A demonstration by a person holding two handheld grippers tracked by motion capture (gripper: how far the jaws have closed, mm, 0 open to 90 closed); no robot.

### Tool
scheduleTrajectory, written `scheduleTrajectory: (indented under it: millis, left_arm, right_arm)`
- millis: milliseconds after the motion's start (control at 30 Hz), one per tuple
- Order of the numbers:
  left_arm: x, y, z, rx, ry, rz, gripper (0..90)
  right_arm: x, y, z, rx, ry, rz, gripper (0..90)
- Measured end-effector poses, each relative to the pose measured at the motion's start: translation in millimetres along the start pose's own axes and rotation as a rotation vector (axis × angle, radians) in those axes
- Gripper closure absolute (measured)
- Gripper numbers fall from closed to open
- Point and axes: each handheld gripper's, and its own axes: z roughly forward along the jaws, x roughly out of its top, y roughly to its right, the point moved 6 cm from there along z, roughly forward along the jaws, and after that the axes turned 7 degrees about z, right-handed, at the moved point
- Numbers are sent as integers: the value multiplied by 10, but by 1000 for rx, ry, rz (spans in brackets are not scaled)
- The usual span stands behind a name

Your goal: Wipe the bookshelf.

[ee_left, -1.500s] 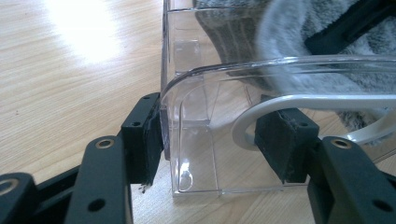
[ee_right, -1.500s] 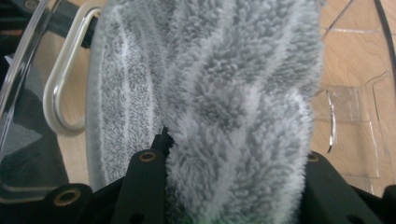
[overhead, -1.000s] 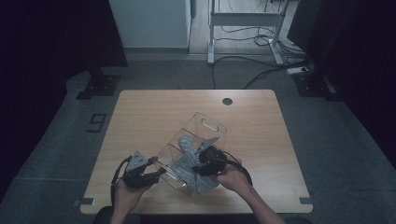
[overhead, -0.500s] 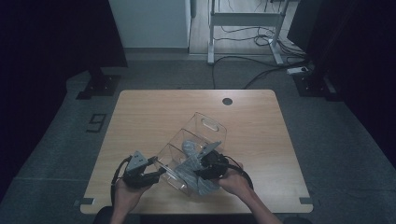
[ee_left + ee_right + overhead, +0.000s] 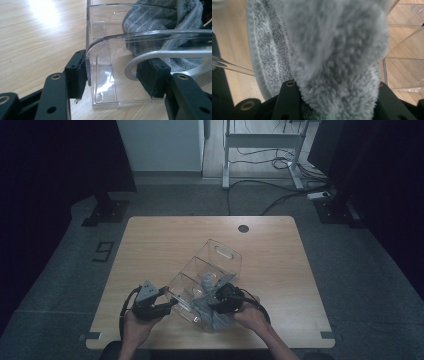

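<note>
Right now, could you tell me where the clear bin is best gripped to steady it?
Grip the clear bin on its near end wall, from the left gripper side: that thin upright wall fits between the jaws, clear of the grey towel.

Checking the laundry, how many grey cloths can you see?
1: the cloth hangs over the near wall of the clear bin, clamped in the right gripper. Others may be hidden beneath it.
</note>
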Motion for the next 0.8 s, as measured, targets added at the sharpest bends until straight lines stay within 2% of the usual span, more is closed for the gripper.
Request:
scheduleTrajectory:
  millis: [300,700,800]
  left_arm:
    - [15,-32,30,3,6,-6,424]
    - [23,-71,56,3,16,-9,424]
    - [17,-77,58,-3,26,-7,422]
  right_arm:
    - [-126,66,191,-31,-51,0,609]
    - [-151,101,237,-59,-22,-5,609]
    - [-157,99,226,-50,-29,9,604]
